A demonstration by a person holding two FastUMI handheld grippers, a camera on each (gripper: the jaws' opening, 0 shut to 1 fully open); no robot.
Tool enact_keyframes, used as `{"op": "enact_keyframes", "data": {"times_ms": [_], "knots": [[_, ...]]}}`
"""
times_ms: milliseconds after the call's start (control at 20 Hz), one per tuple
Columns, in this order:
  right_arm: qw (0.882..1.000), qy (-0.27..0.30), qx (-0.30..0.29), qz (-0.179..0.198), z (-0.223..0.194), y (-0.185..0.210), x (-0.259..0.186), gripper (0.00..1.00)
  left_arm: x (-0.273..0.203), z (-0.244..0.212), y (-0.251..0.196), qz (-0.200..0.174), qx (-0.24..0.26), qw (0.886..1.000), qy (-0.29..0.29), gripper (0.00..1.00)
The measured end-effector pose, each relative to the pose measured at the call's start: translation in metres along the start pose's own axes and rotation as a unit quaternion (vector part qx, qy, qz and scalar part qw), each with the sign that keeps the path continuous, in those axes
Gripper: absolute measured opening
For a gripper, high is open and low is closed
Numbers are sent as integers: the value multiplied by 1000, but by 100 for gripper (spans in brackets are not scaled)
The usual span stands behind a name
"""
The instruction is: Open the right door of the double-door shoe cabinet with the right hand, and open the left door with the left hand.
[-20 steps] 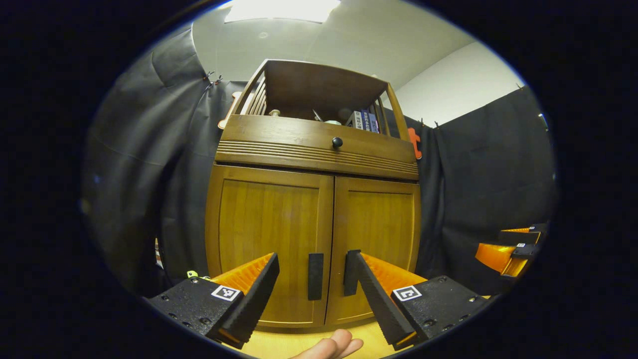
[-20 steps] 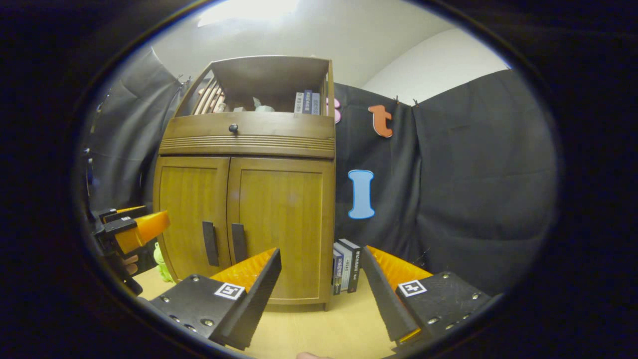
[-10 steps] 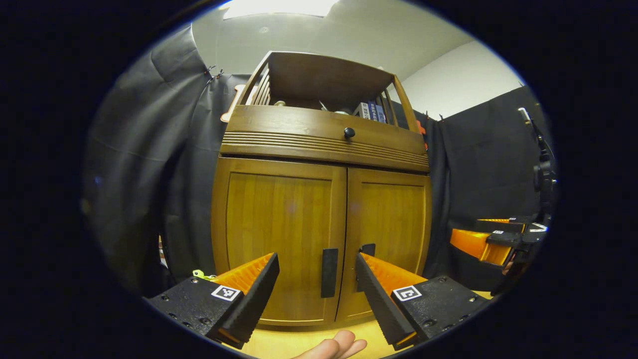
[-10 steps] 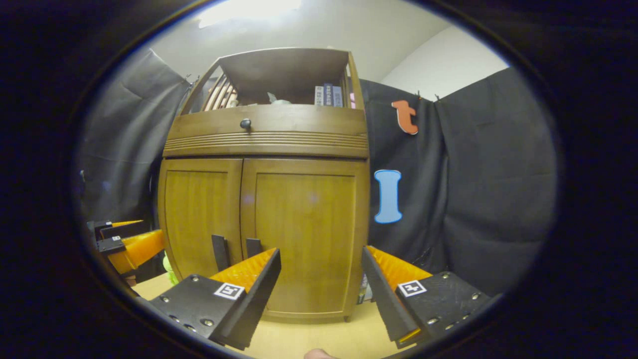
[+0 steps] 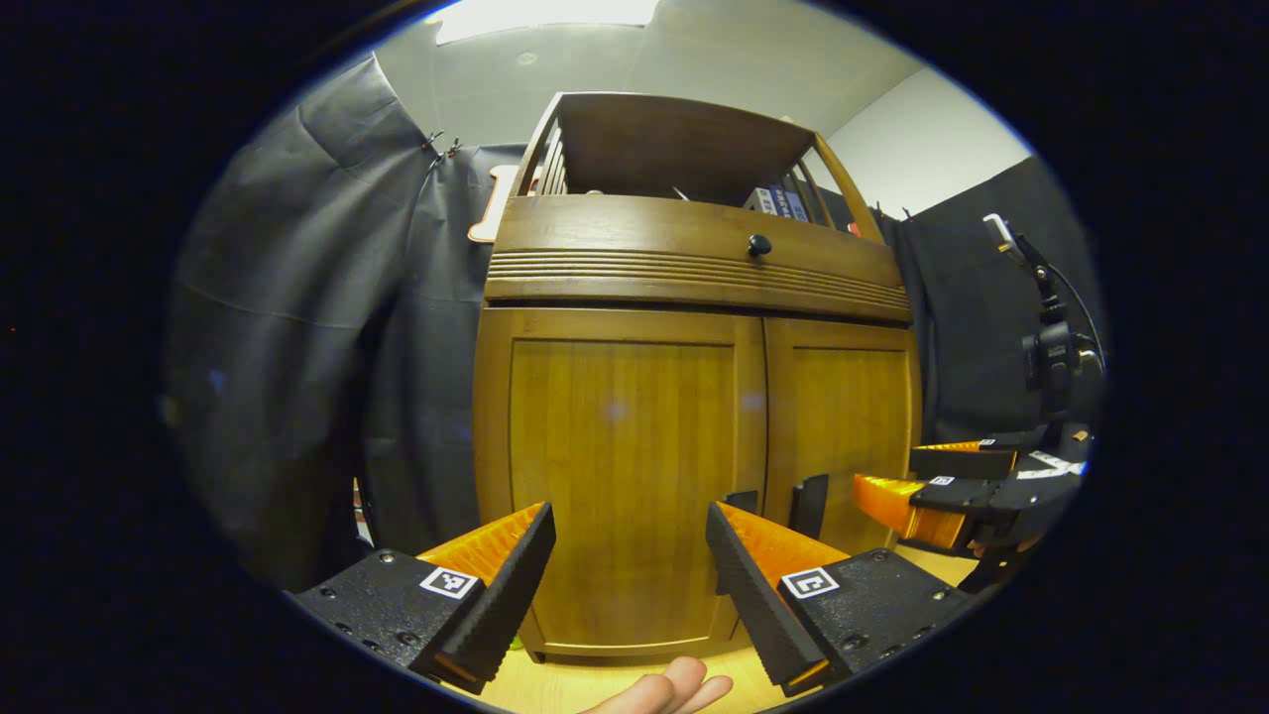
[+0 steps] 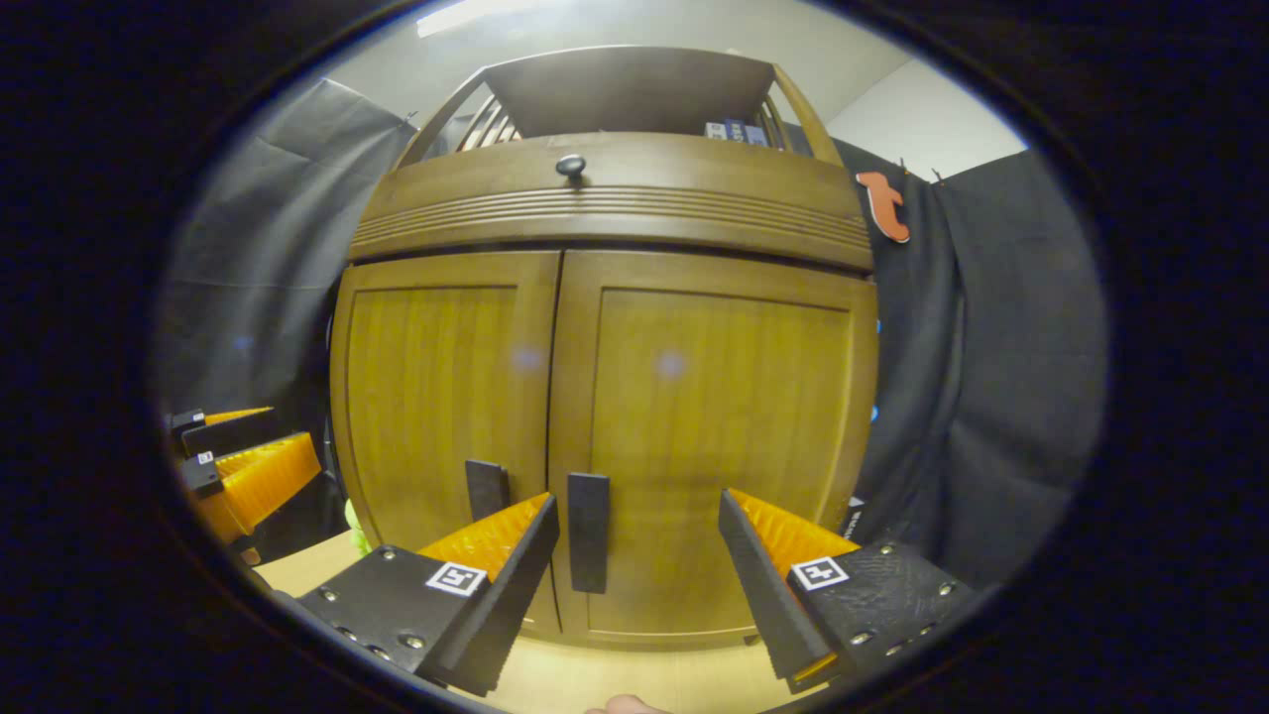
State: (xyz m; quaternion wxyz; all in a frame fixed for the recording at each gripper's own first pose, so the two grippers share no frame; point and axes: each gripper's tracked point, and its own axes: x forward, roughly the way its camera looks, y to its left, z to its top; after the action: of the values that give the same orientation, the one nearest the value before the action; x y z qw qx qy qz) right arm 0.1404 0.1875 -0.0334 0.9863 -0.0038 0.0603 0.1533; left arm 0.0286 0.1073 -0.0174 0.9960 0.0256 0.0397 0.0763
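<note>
A brown wooden shoe cabinet (image 5: 694, 288) (image 6: 615, 218) stands with both doors closed. Dark vertical handles sit by the centre seam. In the right gripper view the right door (image 6: 724, 416) fills the middle, and its handle (image 6: 588, 531) stands just inside the left fingertip of my open right gripper (image 6: 639, 526). The left door handle (image 6: 486, 488) is beside it. In the left gripper view my open left gripper (image 5: 630, 531) faces the left door (image 5: 620, 466); the left door's handle (image 5: 742, 499) peeks behind the right finger. The right gripper (image 5: 952, 486) shows at the right, near the right door handle (image 5: 809, 504).
A drawer with a round black knob (image 5: 758, 244) (image 6: 570, 165) sits above the doors, with books (image 5: 778, 201) on the open shelf on top. Black cloth hangs on both sides. The floor (image 6: 634, 684) is light wood. A fingertip (image 5: 674, 689) shows at the bottom. A camera stand (image 5: 1051, 337) is at right.
Both grippers have moved closer to the cabinet. The right gripper swung left, so the right door handle now lies between its fingers. The left gripper's view shifted left onto the left door.
</note>
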Motion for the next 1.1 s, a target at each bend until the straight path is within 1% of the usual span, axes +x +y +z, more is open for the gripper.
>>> {"op": "enact_keyframes", "data": {"times_ms": [50,100,150,200,250,300,350,400,450,500,550,600,650,750,800,850,1100], "knots": [[1000,7,11,9,-8,9,7,94,1,1,3,3,0,1000,-1,95],[1000,16,21,16,-15,16,13,96,2,2,7,7,0,1000,-3,92],[999,27,25,16,-23,19,19,96,3,3,9,10,1,1000,-5,92],[999,34,19,1,-30,16,26,96,2,3,11,14,0,1000,-7,92],[999,47,17,-16,-36,12,36,93,2,4,12,14,-1,1000,-9,92],[998,57,26,-15,-40,16,44,89,1,5,11,13,-3,1000,-10,92],[997,58,41,4,-41,25,55,74,0,6,8,6,-5,1000,-10,92],[998,55,39,-3,-36,18,50,58,-1,6,2,-11,-10,1000,-10,92],[998,51,45,2,-38,12,56,43,-2,7,-5,-27,-14,999,-11,95],[998,51,42,17,-43,12,57,28,-4,7,-6,-35,-17,999,-10,92],[998,47,41,27,-40,13,43,27,-4,7,-4,-33,-17,999,-10,92],[997,44,43,36,-39,12,37,24,-3,7,-2,-28,-17,999,-11,92],[997,43,46,43,-39,11,31,28,-2,8,0,-23,-17,1000,-11,96],[997,41,39,54,-38,9,22,27,-1,5,0,-18,-16,1000,-8,95],[997,40,35,58,-37,8,17,31,1,3,0,-17,-15,1000,-5,95],[997,40,32,62,-35,9,10,28,1,1,-1,-17,-13,1000,-2,92],[995,49,23,78,-35,1,-18,28,4,-12,-13,-29,-19,999,21,92]]}}
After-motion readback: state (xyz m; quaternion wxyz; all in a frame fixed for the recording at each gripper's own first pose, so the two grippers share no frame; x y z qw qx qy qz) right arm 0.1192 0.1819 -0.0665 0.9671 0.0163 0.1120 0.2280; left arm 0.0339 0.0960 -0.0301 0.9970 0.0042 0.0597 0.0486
